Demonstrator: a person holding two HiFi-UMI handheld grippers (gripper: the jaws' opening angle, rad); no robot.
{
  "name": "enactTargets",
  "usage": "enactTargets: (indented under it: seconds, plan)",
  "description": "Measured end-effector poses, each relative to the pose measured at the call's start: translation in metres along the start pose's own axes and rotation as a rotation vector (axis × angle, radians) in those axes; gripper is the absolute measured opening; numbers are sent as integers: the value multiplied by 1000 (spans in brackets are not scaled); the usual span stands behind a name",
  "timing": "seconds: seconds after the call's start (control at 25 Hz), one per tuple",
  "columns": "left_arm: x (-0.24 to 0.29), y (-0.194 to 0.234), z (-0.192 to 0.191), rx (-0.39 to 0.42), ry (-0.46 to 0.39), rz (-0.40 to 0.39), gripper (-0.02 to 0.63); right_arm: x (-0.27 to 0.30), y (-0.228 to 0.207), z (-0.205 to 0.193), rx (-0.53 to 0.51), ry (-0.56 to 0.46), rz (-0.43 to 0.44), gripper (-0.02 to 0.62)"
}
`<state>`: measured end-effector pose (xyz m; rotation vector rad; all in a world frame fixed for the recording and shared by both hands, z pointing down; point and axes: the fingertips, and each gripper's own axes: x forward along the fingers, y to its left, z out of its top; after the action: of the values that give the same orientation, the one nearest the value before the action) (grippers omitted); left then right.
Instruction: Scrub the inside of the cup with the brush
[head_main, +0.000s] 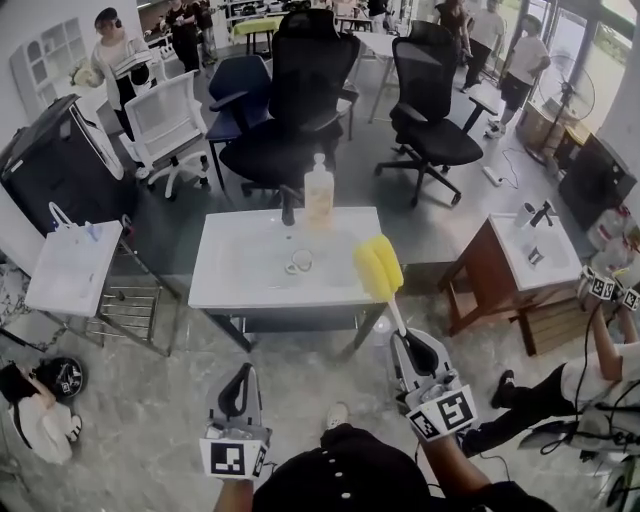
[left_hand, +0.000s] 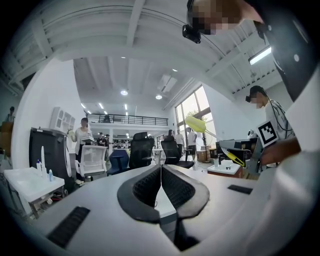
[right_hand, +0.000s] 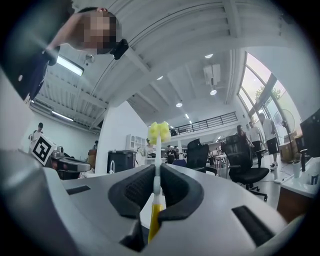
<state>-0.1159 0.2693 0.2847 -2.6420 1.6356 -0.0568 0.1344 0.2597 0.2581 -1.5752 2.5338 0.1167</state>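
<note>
In the head view my right gripper is shut on the white handle of a brush whose yellow sponge head sticks up over the front right corner of a white basin table. A small clear cup-like thing lies in the basin. My left gripper hangs short of the table, shut and empty. In the right gripper view the brush rises from between the closed jaws of the right gripper. The left gripper shows its pads pressed together with nothing between them, and the brush is off to the right.
A soap bottle stands at the basin's back edge. Black office chairs crowd behind the table. A second basin on a wooden stand is at the right, a white unit at the left. People stand around, one sitting at the lower left.
</note>
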Motion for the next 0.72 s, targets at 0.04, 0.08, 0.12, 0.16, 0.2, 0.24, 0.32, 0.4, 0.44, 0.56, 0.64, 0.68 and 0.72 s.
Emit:
enactTargets:
  seconds: [0.04, 0.08, 0.12, 0.16, 0.2, 0.24, 0.32, 0.4, 0.44, 0.56, 0.64, 0.68, 0.72]
  plan:
    - [10, 2, 1, 0, 2, 3, 29, 8, -7, 0, -1, 2, 3, 41]
    - [19, 3, 1, 0, 3, 7, 29, 16, -14, -1, -2, 4, 7, 41]
    - [29, 5, 1, -1, 4, 10, 29, 24, -21, -1, -3, 5, 10, 41]
    - [39, 7, 1, -1, 5, 15, 29, 31, -29, -2, -4, 5, 13, 41]
    - [49, 9, 0, -2, 7, 20, 29, 38, -36, -3, -6, 4, 15, 41]
    - [58, 10, -1, -3, 10, 26, 29, 45, -44, -5, -6, 3, 17, 41]
    - [75, 13, -3, -5, 13, 37, 29, 56, -59, -7, -5, 2, 18, 41]
    - [91, 14, -4, -7, 12, 46, 29, 67, -72, -10, -3, 4, 22, 41]
    - [98, 14, -4, -8, 12, 50, 29, 73, -78, -11, -3, 6, 26, 41]
    - [115, 16, -3, -12, 11, 62, 29, 87, -92, -14, -4, 9, 36, 41]
    - [124, 16, -2, -15, 9, 70, 29, 95, -100, -15, -8, 11, 38, 41]
    - [127, 16, -1, -14, 11, 74, 29, 99, -103, -15, -8, 12, 38, 41]
    - [129, 17, -1, -12, 15, 77, 29, 102, -105, -16, -6, 14, 39, 41]
